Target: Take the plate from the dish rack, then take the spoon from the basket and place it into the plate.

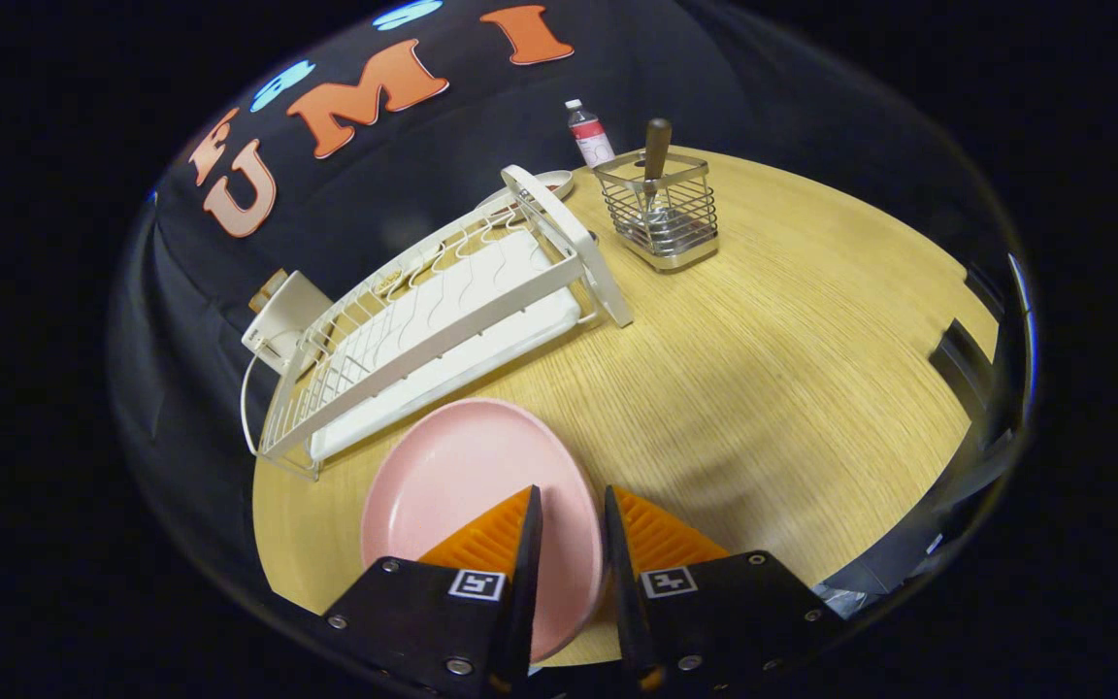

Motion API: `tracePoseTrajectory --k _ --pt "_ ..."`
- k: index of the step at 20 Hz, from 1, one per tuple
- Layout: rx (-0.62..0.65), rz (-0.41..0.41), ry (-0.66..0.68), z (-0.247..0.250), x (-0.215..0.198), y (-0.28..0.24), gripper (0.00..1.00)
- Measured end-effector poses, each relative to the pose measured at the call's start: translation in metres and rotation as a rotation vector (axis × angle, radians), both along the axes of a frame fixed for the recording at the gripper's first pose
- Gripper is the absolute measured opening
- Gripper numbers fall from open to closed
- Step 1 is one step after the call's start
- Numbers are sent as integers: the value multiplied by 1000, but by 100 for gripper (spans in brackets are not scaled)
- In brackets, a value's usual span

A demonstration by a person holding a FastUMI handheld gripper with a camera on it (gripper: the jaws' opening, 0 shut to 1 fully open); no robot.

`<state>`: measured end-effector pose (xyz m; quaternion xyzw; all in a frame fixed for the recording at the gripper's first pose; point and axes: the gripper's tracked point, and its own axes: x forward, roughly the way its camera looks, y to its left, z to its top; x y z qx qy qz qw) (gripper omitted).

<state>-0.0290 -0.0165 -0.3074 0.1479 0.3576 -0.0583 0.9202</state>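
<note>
Pink plate sits flat on the wooden table just before the white dish rack; brown-handled spoon stands upright in the wire basket.

The gripper view rides on the gripper and looks forward and down along its 2 fingers, which stand slightly apart with the rim of the round pink plate between them. It sits close above the pale wood-grain tabletop, facing the white wire dish rack and the square metal wire basket beyond.

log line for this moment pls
plate on table, rim between fingers | gripper shut on plate | spoon in basket | rack beyond
</note>
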Motion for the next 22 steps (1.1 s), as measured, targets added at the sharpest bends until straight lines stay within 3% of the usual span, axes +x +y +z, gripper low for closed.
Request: tracePoseTrajectory --k 4,8,9,13,22 --pt "5 -5 -12 8 1 -6 35" --pt "-93 -39 -104 51 22 -50 65" --pt "-120 -52 -138 65 30 -64 76" --pt "-210 -86 -262 110 58 -100 95" --pt "-258 -64 -369 139 117 -121 98"
